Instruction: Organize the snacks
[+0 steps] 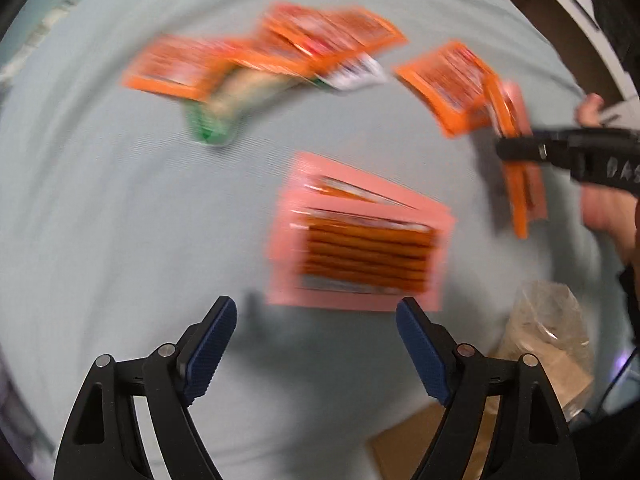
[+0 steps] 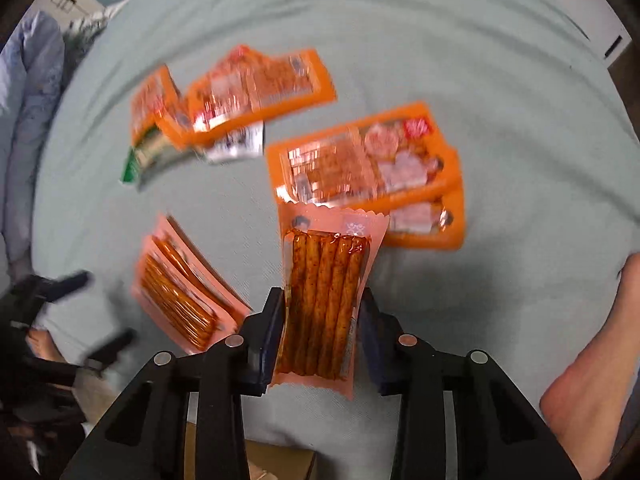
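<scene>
Snack packets lie on a pale green sheet [image 1: 100, 220]. My left gripper [image 1: 316, 308] is open, its blue pads just short of a stack of pink packets of red sticks [image 1: 356, 236], touching nothing. My right gripper [image 2: 324, 312] is shut on one pink packet of red sticks [image 2: 324, 300], pinched at its waist and held upright. That same right gripper [image 1: 560, 156] and its packet [image 1: 520, 188] show edge-on at the left wrist view's right side. Orange packets [image 2: 360, 160] lie stacked beyond it; several more [image 2: 240, 92] are piled over a green packet [image 2: 140, 160] and a white one [image 2: 236, 144].
A cardboard box [image 1: 420, 432] and a clear plastic bag [image 1: 548, 320] sit at the sheet's near edge. A person's bare foot [image 2: 592, 360] rests at the right. Rumpled blue bedding [image 2: 32, 120] lies at the far left. My left gripper [image 2: 92, 312] shows beside the pink stack [image 2: 180, 292].
</scene>
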`<state>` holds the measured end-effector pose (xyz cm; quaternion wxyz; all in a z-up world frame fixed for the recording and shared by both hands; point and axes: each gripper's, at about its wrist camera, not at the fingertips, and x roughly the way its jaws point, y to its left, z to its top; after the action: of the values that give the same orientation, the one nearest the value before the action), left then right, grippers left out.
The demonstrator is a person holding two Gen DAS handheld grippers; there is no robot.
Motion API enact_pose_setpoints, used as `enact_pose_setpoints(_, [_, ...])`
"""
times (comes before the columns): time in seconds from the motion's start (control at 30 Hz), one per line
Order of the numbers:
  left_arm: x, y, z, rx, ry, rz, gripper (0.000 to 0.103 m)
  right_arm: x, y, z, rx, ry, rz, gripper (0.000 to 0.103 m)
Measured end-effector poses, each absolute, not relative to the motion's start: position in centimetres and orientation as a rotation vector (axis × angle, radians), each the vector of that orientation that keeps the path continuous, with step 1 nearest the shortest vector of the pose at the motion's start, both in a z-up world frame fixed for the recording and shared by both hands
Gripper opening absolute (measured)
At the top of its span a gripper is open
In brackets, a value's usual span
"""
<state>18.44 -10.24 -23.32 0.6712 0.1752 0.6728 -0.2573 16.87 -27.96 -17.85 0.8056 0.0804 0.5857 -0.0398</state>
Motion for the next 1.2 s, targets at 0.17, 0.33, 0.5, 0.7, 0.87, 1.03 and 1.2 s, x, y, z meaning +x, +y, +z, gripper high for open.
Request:
enact_pose_setpoints(0.17, [19.0, -12.5, -26.5, 0.406, 1.606, -0.55, 0.103, 15.5, -28.4, -15.9, 0.184, 1.219, -0.079, 0.034])
enact_pose_setpoints(0.33, [19.0, -14.3, -27.3, 0.459, 1.575, -0.449, 0.103, 14.9, -28.6, -15.8, 0.186, 1.226, -0.074, 0.034])
enact_pose_setpoints(0.5, [18.9, -14.6, -26.3, 0.437, 1.554, -0.457, 0.082, 14.7, -28.5, -16.4, 0.167, 1.242, -0.077, 0.034])
enact_pose_setpoints(0.7, [18.3, -12.6, -24.9, 0.382, 1.56, -0.472, 0.035, 14.4, -28.6, -16.5, 0.151, 1.234, -0.083, 0.034])
enact_pose_setpoints(0.87, [18.3, -9.9, -20.7, 0.296, 1.511, -0.442, 0.005, 13.8, -28.9, -16.2, 0.148, 1.24, -0.085, 0.034])
enact_pose_setpoints(1.03, [16.7, -7.6, -14.4, 0.227, 1.448, -0.456, 0.005, 13.2, -29.0, -15.9, 0.148, 1.251, -0.101, 0.034])
enact_pose_setpoints(1.2, [12.6, -6.3, -8.1, 0.255, 1.383, -0.545, 0.005, 12.0, -28.0, -14.3, 0.105, 1.229, -0.103, 0.034])
